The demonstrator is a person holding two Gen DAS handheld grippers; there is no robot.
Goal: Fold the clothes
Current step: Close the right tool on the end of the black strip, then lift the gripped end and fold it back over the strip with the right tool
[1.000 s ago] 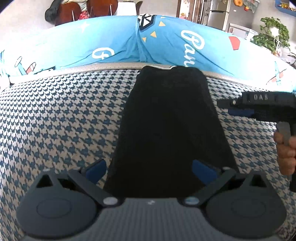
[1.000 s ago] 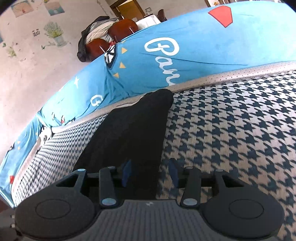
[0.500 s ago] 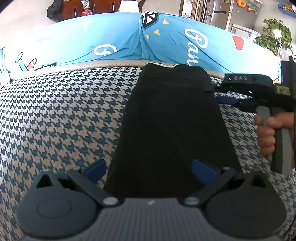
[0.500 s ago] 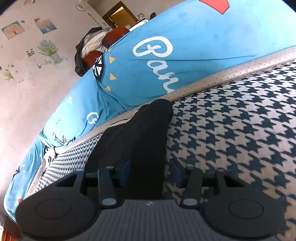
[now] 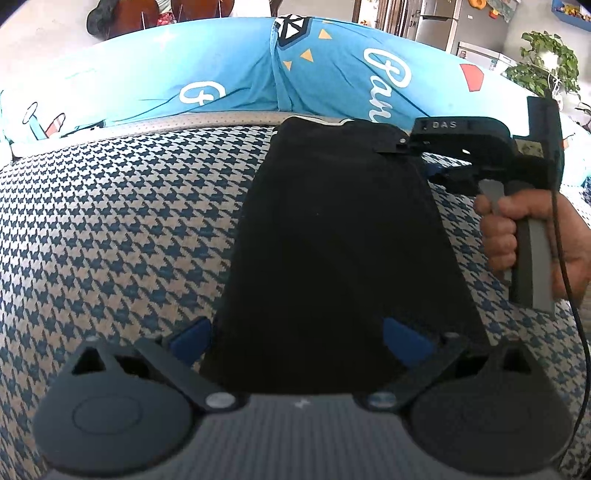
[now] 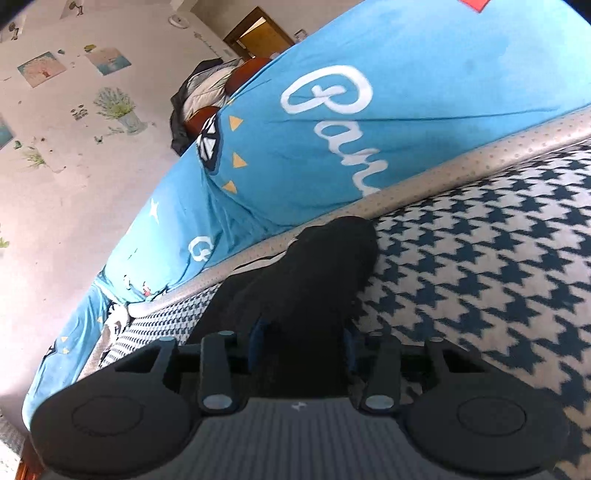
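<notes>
Houndstooth bed (image 5: pixel 110 221), blue bedding (image 5: pixel 221 74) behind. Black garment (image 5: pixel 332 240) flat, lengthwise. Left gripper (image 5: pixel 299 336) fingers apart, straddling near hem. Right gripper (image 6: pixel 301 339) fingers closing around far edge, likely for fold; grip uncertain.

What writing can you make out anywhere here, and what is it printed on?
"DAS": raised letters on top of the right gripper.
"Ban", cut off: white script on the blue cushion cover.
"G": a lone white script letter further along the same cover.
Fridge stickers: too small to read.
</notes>
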